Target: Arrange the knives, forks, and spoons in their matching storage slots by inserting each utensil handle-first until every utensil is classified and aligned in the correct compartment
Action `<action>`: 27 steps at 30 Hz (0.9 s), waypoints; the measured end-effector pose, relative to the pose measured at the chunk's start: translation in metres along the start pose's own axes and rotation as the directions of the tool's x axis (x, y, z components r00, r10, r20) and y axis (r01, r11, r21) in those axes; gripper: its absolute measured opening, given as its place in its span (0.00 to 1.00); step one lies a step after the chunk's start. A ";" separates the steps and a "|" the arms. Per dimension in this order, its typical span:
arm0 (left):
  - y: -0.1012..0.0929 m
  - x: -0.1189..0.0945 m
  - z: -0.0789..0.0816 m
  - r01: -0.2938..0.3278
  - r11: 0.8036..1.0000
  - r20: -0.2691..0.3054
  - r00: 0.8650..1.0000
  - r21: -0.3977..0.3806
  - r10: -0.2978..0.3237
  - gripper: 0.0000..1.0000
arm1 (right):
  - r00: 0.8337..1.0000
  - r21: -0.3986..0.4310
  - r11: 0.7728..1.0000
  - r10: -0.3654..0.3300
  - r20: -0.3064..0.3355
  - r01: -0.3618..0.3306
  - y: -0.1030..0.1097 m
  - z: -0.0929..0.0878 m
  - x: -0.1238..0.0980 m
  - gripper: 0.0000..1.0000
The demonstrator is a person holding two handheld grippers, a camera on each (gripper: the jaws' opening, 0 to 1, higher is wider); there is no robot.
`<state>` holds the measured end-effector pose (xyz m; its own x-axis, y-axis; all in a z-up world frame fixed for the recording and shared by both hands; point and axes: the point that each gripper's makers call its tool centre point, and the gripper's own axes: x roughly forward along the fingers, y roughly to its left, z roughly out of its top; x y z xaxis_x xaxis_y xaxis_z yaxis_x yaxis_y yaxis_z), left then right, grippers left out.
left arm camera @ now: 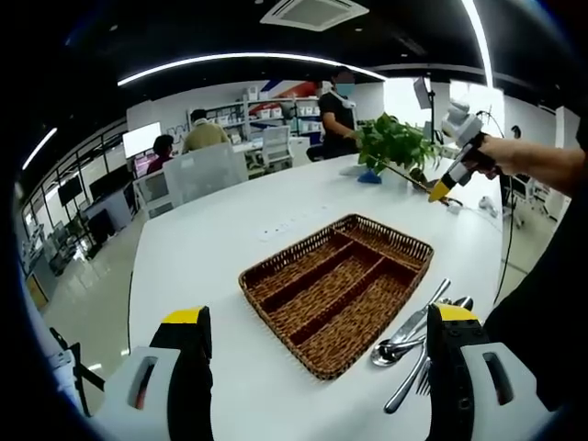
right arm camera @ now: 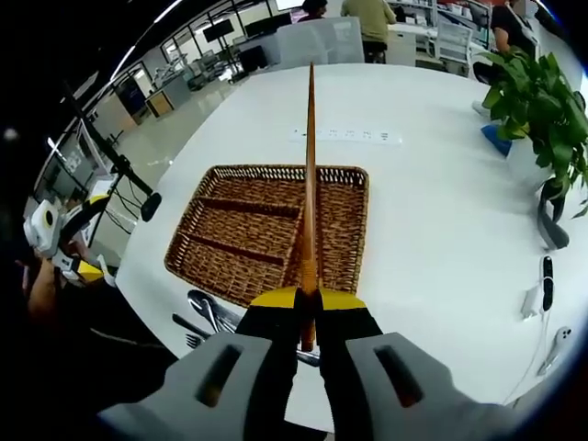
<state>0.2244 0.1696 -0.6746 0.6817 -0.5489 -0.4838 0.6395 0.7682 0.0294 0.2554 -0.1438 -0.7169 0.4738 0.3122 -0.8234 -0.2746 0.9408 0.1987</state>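
Observation:
A brown wicker tray (left arm camera: 276,262) with three long compartments lies on the white table, and nothing is in it. Several steel utensils (left arm camera: 413,340), among them spoons and a fork, lie loose on the table beside its near right corner. My left gripper (left arm camera: 320,315) hovers open before the tray, holding nothing. My right gripper (right arm camera: 308,299) is shut on a long thin orange-brown utensil (right arm camera: 310,184) seen edge on, which points over the tray (right arm camera: 276,168); its kind I cannot tell. In the left gripper view, a hand holds the right gripper (left arm camera: 439,191) high beyond the tray. The loose utensils (right arm camera: 207,312) lie below the tray.
A potted plant (left arm camera: 395,142) (right arm camera: 542,101) stands at the table's far side. A white power strip (right arm camera: 344,135) lies beyond the tray. A small device with cables (right arm camera: 547,276) rests near the right edge. People sit and stand at desks behind.

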 end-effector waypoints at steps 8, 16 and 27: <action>0.006 -0.004 0.003 -0.013 1.000 0.029 0.999 -0.002 0.013 1.00 | 0.999 -0.005 1.000 -0.024 -0.023 0.024 -0.004 -0.005 0.021 0.04; 0.007 -0.014 -0.005 -0.030 1.000 0.023 0.999 -0.002 0.030 1.00 | 0.998 -0.018 0.999 -0.035 -0.058 0.034 -0.006 -0.014 0.036 0.04; 0.006 -0.019 -0.008 -0.042 0.999 0.027 0.999 -0.015 0.042 1.00 | 0.995 -0.016 0.998 -0.062 -0.083 0.061 -0.013 -0.029 0.055 0.04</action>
<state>0.2124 0.1876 -0.6718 0.7174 -0.5250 -0.4579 0.6052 0.7952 0.0364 0.2606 -0.1428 -0.7806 0.4192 0.2415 -0.8752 -0.2590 0.9557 0.1396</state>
